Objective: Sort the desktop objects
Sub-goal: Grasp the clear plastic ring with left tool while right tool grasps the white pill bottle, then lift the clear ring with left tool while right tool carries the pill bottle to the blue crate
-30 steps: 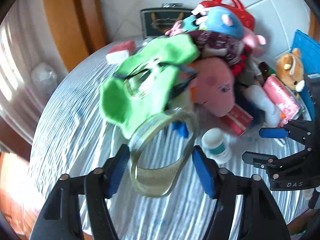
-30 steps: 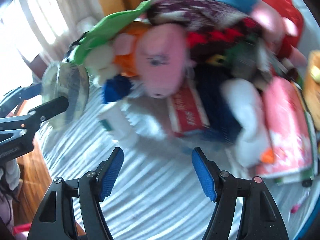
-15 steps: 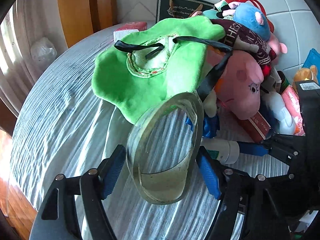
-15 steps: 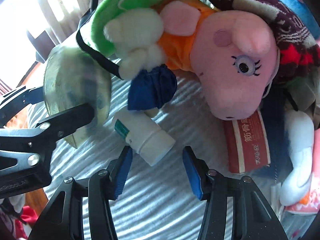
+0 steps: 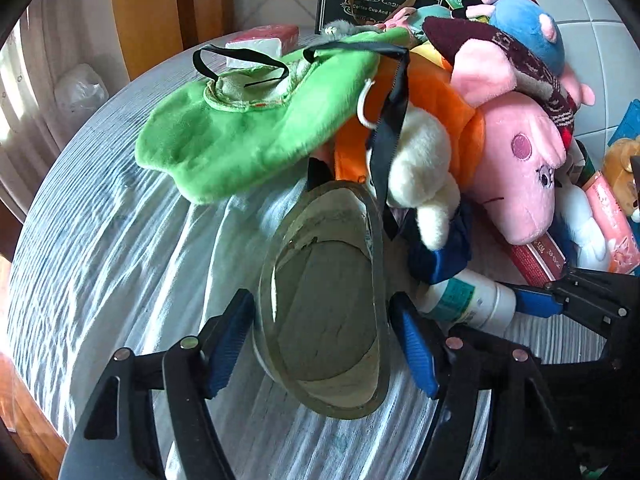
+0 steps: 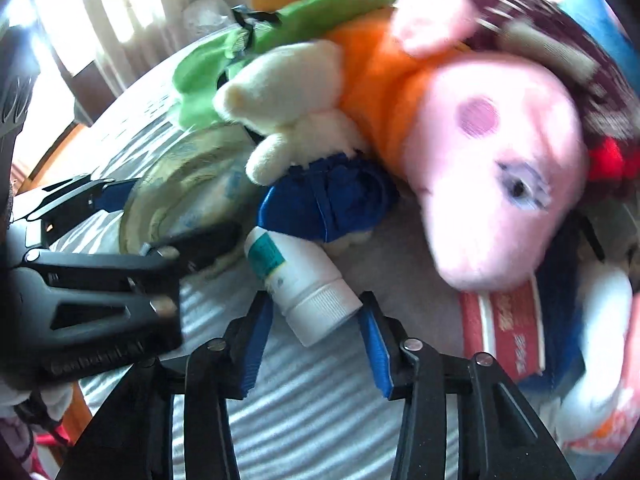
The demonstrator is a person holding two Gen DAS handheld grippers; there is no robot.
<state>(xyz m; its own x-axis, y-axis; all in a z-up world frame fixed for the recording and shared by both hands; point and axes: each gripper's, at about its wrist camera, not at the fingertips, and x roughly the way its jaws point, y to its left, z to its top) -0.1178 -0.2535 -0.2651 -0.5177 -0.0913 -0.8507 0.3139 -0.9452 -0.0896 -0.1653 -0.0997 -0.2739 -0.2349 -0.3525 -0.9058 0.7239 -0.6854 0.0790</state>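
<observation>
A round bench point(image 5: 100, 248) covered in a pale striped cloth carries everything. The largest thing on it is one heap of soft toys against the tiled wall. In that heap lie one pink pig toy point(image 5: 520, 168) in an orange top, one flat green plush piece point(image 5: 248, 136) with black straps, one blue toy point(image 5: 520, 20) at the top and one brown bear point(image 5: 620, 172) at the far right edge. One black box point(image 5: 360, 4) with gold print stands behind the heap, and one small red and white box point(image 5: 262, 40) lies beside it.

One clear glass bowl point(image 5: 324, 300), tilted on its edge, sits just in front of the green plush. The left gripper point(image 5: 320, 328) has its two blue pads at either side of the bowl; its jaws have just been closing slightly, and whether they press the glass cannot be told.

One white bottle point(image 6: 302, 284) with a teal label lies on the cloth below the pig's blue legs. The right gripper point(image 6: 312, 320) has just been closing, with the bottle's capped end between its jaws; the left pad meets the bottle's side, but a firm clench cannot be told.
</observation>
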